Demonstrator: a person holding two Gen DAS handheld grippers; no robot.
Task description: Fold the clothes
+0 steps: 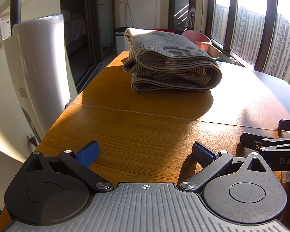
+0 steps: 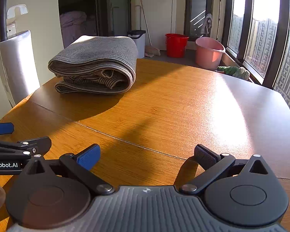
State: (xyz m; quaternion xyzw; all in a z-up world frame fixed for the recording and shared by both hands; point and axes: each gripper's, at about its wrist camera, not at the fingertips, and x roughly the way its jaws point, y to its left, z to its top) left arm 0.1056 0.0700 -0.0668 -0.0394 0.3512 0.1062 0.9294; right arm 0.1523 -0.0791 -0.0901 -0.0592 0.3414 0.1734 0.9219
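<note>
Sunlit wooden table [image 1: 145, 131] with a folded striped garment [image 1: 174, 65], both grippers resting empty near the front edge.

Left gripper [image 1: 145, 152] and right gripper [image 2: 147, 154] have their fingers spread wide and hold nothing; the garment lies well apart from them, toward the far left side of the table. It looks already folded into a thick bundle, so I judge the task is near its end. If one more fold or a tidy-up is needed, better to approach low and pinch the loose lower edge, not the rounded fold. What kind of garment it is cannot be told, its far side is hidden, and strong glare washes out the table's right part.
</note>
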